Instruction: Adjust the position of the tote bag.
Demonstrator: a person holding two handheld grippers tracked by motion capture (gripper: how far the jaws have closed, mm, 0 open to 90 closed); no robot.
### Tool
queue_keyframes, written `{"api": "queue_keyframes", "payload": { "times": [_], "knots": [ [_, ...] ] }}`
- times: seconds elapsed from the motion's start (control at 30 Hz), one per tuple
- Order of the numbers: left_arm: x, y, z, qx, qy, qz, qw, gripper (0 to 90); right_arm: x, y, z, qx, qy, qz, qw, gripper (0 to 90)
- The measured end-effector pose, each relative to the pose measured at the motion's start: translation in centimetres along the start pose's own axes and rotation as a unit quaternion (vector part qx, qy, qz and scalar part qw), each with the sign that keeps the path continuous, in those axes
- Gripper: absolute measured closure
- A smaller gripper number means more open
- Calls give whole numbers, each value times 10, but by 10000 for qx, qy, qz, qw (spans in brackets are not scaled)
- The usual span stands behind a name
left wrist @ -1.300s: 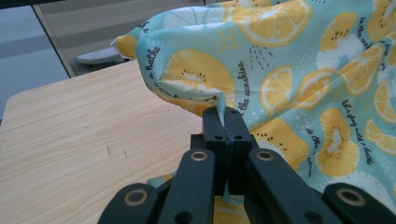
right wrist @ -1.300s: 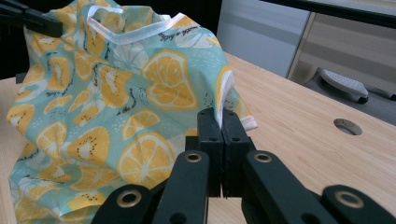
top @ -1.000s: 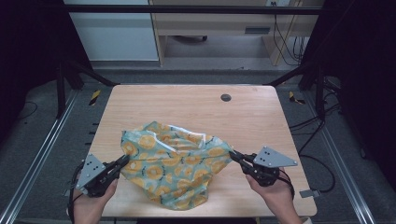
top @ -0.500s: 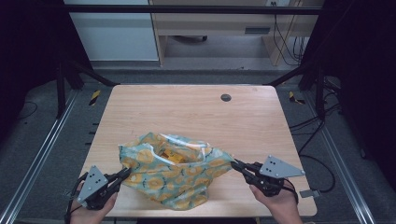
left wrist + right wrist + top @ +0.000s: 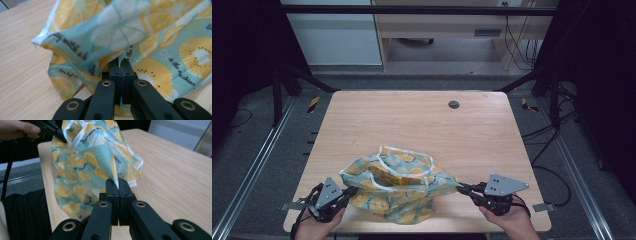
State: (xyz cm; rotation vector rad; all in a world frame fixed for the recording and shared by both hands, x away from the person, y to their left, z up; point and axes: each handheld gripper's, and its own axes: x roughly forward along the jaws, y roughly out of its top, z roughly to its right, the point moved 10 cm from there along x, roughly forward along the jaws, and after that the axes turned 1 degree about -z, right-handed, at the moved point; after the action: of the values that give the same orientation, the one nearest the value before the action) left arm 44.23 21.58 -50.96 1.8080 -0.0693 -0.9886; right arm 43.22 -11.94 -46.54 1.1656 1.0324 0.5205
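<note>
A light blue bag [image 5: 399,182] printed with orange and lemon slices sits near the table's front edge, its white-trimmed mouth facing up. My left gripper [image 5: 349,191] is shut on the bag's left edge, and the cloth [image 5: 130,37] bunches over its closed jaws. At the opposite side my right gripper [image 5: 460,187] is shut on the bag's right edge, with a fold of cloth [image 5: 100,165] pinched between its jaws. The bag is stretched between the two grippers. In the right gripper view the other hand [image 5: 17,128] holds the far corner.
The wooden table [image 5: 412,120] has a small dark round grommet [image 5: 454,104] at its back right. Metal frame rails run along both sides on the floor. A cabinet and cables stand behind the table.
Both grippers have pulled back toward the front edge, dragging the bag nearer the person. The bag stays stretched between them, its mouth now more open upward.
</note>
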Motion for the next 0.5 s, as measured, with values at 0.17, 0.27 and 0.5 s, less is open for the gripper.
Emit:
{"api": "queue_keyframes", "payload": {
  "times": [0.17,0.27,0.5],
  "knots": [
    [8,-4,-4,28,48,-145,9999,900,7,-15,1,1,112,-342,9994,896],
    [14,-6,-7,80,98,-261,9996,900,14,-24,3,10,108,-566,9983,895],
    [27,-13,-12,112,120,-531,9985,900,33,-45,15,38,16,-1115,9938,894]
  ]
}}
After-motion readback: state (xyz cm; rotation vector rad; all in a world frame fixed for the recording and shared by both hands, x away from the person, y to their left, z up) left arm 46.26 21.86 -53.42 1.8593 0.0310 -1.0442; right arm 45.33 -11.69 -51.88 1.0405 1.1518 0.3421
